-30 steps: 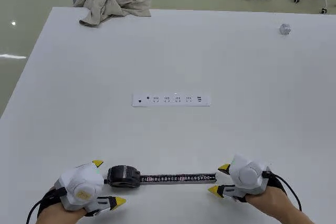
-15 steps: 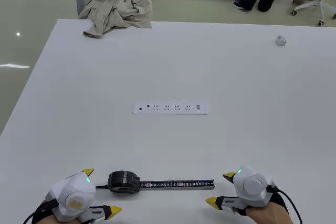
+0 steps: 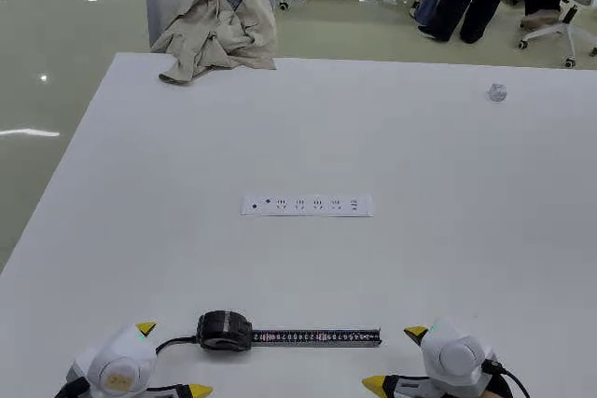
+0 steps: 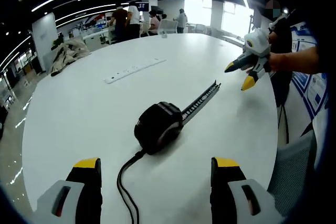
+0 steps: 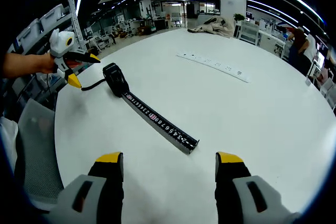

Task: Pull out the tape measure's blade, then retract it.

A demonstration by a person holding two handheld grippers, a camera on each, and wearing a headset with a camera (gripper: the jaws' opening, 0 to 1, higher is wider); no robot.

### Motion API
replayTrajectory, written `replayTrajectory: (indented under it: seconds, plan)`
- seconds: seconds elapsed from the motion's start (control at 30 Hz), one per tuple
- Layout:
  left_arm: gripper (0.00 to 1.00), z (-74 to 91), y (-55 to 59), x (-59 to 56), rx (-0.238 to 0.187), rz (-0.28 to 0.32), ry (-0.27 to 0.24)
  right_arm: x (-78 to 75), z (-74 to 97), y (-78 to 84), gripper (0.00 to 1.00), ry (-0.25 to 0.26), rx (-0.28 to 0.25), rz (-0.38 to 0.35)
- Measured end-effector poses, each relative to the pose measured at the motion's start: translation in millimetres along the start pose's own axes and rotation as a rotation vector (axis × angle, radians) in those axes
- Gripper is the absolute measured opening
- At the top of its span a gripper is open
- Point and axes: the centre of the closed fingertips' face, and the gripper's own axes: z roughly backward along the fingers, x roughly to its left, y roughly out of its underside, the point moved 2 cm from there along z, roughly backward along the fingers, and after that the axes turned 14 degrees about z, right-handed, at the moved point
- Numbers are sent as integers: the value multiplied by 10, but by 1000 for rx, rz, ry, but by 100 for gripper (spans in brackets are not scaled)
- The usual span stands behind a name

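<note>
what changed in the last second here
The left hand-held gripper backed away from the tape measure and the right hand-held gripper from the end of the blade, both toward the near edge of the table, jaws open. The tape measure stayed put, blade out.

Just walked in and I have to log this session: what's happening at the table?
A person at a white table holds the left hand-held gripper and the right hand-held gripper, both open. Between them lies a black tape measure, its blade drawn out flat on the table. Neither hand-held gripper grips it.
</note>
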Motion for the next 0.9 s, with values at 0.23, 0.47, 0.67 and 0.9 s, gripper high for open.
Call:
replayTrajectory:
  seconds: [0.23,0.47,0.67,0.9]
  plan:
    - [84,86,-18,-65,-25,34,-8,35,114,-31,76,27,-24,-31]
    - [87,167,-58,-126,-57,75,-43,92,230,-40,80,57,-44,-61]
    - [87,234,-14,-182,-68,118,-61,197,327,-56,82,71,-60,-77]
    - [87,357,36,-246,-85,185,-76,306,426,-102,85,83,-92,-99]
